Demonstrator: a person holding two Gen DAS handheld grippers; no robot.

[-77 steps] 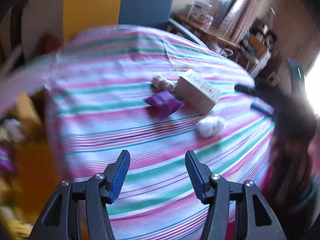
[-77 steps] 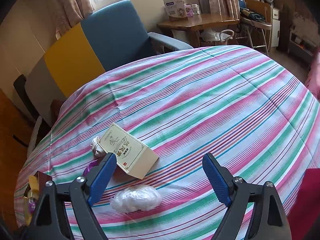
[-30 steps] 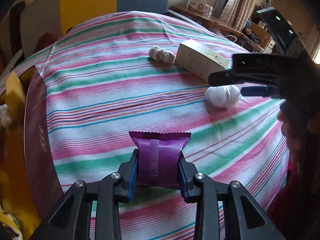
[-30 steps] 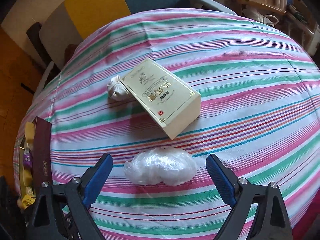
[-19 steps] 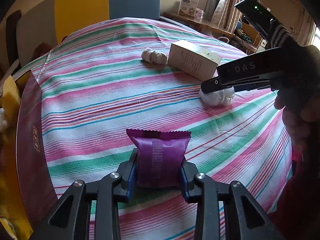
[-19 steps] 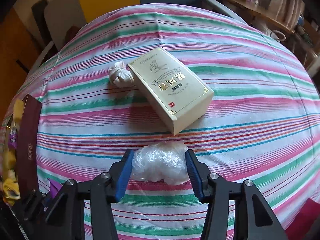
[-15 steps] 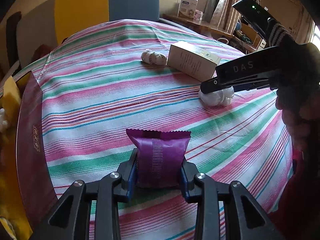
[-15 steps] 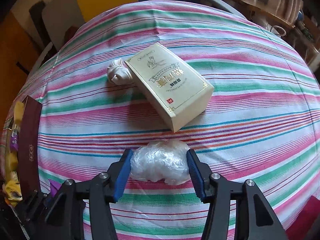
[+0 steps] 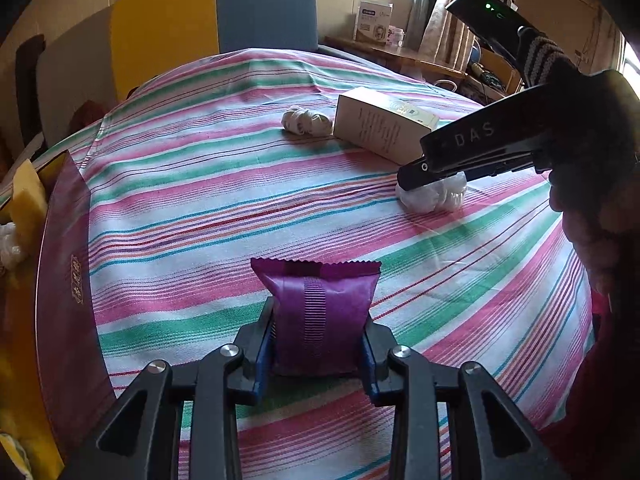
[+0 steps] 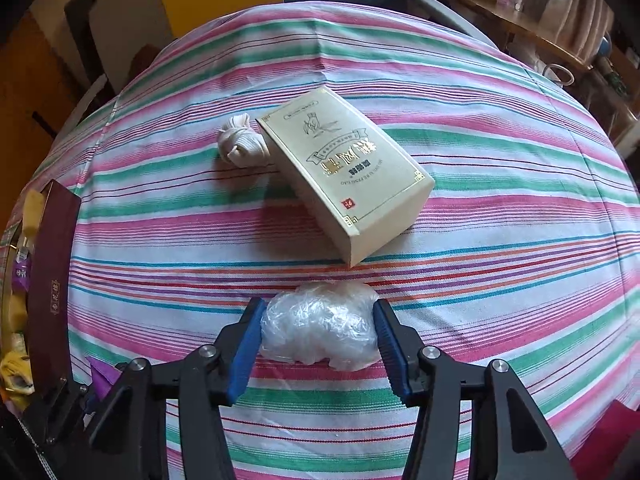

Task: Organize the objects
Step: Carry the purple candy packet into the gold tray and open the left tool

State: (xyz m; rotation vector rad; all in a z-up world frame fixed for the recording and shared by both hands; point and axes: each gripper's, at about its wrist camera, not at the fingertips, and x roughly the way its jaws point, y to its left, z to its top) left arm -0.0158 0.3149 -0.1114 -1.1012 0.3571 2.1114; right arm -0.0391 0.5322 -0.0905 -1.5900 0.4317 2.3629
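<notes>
Where jaws clamp: purple packet [image 9: 322,312], plastic wad [image 10: 320,326].

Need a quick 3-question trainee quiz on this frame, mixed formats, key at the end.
1. True or false: the left tongs are clamped on the purple packet.
2. What sits between the right tongs? A) the cream box B) a wad of clear plastic C) the white cloth knot
3. Fill in: the white cloth knot lies right beside the ____ on the striped tablecloth.

Key: 1 true. 2 B, the wad of clear plastic. 3 cream box.
</notes>
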